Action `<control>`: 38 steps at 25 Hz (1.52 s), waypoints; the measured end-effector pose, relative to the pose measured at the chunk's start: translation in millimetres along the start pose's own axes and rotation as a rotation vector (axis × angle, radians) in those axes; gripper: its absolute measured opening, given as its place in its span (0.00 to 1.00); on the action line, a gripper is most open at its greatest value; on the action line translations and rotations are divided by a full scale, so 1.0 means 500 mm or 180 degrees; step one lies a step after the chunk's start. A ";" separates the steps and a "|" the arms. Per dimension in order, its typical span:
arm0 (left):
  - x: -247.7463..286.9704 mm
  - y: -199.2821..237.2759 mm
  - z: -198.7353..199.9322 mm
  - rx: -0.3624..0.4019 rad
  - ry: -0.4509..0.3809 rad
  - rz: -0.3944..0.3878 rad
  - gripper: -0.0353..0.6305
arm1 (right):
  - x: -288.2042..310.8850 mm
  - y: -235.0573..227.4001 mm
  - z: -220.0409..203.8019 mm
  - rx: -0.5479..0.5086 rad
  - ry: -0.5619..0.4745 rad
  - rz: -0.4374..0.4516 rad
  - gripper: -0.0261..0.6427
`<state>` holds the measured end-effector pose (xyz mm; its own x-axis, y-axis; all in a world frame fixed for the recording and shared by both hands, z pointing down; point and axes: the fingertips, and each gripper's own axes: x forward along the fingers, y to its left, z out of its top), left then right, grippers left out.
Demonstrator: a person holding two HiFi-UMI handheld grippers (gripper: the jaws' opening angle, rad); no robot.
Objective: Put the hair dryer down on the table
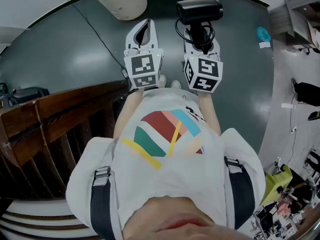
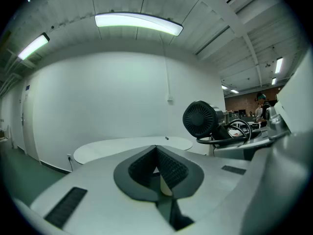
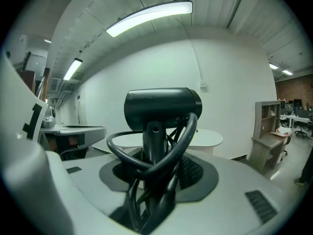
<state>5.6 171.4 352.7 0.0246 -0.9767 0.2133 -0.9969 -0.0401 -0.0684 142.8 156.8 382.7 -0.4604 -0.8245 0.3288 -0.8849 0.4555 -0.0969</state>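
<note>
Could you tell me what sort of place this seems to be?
Probably an open-plan office or lab: long ceiling strip lights, a round white table by a white wall, and a desk with shelves further back.

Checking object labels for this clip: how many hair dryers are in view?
1. The black hair dryer is held by its handle in the right gripper, its cord looped round it. No second one shows; the clutter at the head view's lower right could hide one.
</note>
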 end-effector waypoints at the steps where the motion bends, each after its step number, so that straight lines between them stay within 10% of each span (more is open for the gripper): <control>1: -0.001 -0.001 0.000 0.0001 0.0000 0.0005 0.07 | -0.002 -0.001 0.000 0.0000 -0.0006 0.0005 0.36; 38: 0.028 -0.017 0.041 0.0069 -0.0242 0.0406 0.07 | -0.035 -0.149 0.045 0.0009 -0.0412 -0.0026 0.36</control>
<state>16.0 153.7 336.5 -0.0958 -0.9872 0.1273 -0.9904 0.0817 -0.1115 215.1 130.0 362.9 -0.4582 -0.8647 0.2057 -0.8888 0.4478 -0.0973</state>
